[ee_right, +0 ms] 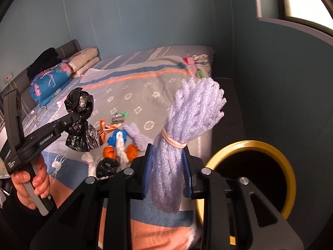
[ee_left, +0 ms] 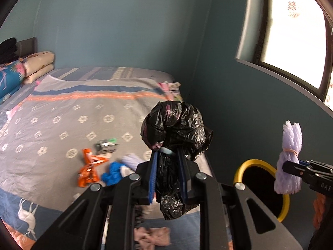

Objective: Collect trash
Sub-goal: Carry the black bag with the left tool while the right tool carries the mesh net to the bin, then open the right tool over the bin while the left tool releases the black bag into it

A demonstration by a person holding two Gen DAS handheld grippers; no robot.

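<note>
Right tongs (ee_right: 167, 177) were clamped on the lavender foam-net bundle (ee_right: 187, 129), gripping it below its rubber band, long axis roughly upright with the frayed end on top and the short tail hanging under the pads. Left tongs (ee_left: 167, 173) were clamped on a knotted black plastic bag (ee_left: 177, 129), pinched at its waist, bulk above the pads, tail below.

Key relation: the yellow-rimmed bin (ee_right: 249, 145) sat on the floor just off the foot-end corner of the bed (ee_right: 133, 95), below and to the right of both loads. In the right wrist view its dark mouth opened immediately right of the right tongs, lower than the bundle. In the left wrist view the bin showed right of the left tongs, with the right tongs and bundle hanging over its far rim. So the right hand was clearly nearer; the left had to cross rightward, past the bed's edge, to get over the opening.

Judgement: right drops first, then clears out so the left can swing in. Both loads were held aloft, neither over the mouth's centre yet as far as I could tell.

Remaining trash on the bed: orange wrappers (ee_left: 89, 166), blue bag (ee_left: 113, 173), small box (ee_left: 106, 145), another lavender bundle (ee_right: 135, 135), small black bag (ee_right: 107, 166).
</note>
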